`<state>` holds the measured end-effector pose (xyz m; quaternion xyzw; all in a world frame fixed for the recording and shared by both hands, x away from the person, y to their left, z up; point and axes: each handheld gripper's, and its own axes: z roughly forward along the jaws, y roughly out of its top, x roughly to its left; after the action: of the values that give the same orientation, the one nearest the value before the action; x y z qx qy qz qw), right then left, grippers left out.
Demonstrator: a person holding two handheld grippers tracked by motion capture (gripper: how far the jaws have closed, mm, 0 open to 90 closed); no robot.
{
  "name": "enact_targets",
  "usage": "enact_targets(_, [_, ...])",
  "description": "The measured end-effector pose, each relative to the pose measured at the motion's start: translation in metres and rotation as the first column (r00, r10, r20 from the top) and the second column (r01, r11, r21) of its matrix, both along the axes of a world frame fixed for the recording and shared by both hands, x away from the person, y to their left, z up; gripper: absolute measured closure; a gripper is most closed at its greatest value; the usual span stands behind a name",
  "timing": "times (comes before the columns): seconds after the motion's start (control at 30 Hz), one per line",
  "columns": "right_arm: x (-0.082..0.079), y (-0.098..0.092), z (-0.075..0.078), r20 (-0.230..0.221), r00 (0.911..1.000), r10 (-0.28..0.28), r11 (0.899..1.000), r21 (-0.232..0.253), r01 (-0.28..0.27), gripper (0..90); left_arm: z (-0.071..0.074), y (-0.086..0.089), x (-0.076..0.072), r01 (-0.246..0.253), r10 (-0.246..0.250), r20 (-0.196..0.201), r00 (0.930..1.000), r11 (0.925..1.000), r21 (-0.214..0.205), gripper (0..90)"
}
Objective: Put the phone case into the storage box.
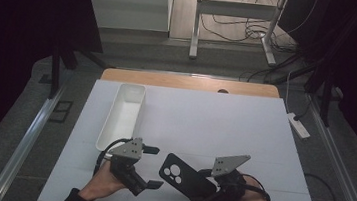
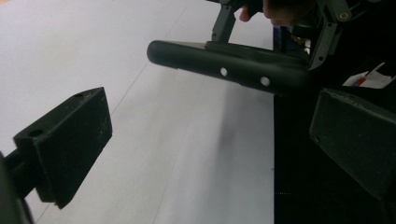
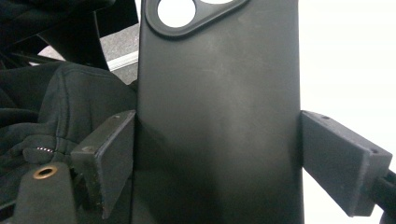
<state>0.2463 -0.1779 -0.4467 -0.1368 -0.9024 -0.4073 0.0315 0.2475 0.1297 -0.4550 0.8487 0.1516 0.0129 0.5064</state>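
A black phone case [image 1: 182, 175] with round camera holes hangs just above the white mat near the front edge. My right gripper [image 1: 206, 190] is shut on it across its width. In the right gripper view the case [image 3: 215, 93] stands between the two pads [image 3: 109, 158], which press on its long edges. My left gripper [image 1: 153, 167] is open just left of the case's camera end and holds nothing. In the left gripper view the case [image 2: 224, 65] shows edge-on ahead of the wide-apart jaws of the left gripper [image 2: 212, 140], with the right gripper [image 2: 322, 32] behind it.
A long white tray [image 1: 115, 105] stands at the left of the white mat [image 1: 224, 125], just beyond my left hand. The wooden table edge [image 1: 188, 82] runs along the back. A dark sleeve [image 3: 56, 107] lies left of the case.
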Motion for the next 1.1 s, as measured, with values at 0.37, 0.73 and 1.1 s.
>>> enact_targets(0.37, [-0.002, 0.007, 0.0, 0.011, 0.9984, 0.055, 0.998, -0.008, -0.055, 14.6, 0.001, -0.005, 0.0, 0.078, -0.078, 0.0, 0.997, 0.9969, -0.008, 1.8])
enact_targets(0.73, [-0.003, 0.012, 0.0, 0.007, 0.9941, 0.108, 0.994, -0.005, -0.108, 14.6, 0.001, -0.009, 0.0, 0.169, -0.169, -0.01, 0.9855, 0.9855, -0.011, 6.5])
enact_targets(1.1, [-0.003, 0.013, -0.001, -0.002, 0.9907, 0.136, 0.991, -0.005, -0.136, 14.6, 0.002, -0.01, -0.001, 0.207, -0.207, -0.012, 0.9782, 0.9782, -0.018, 9.4])
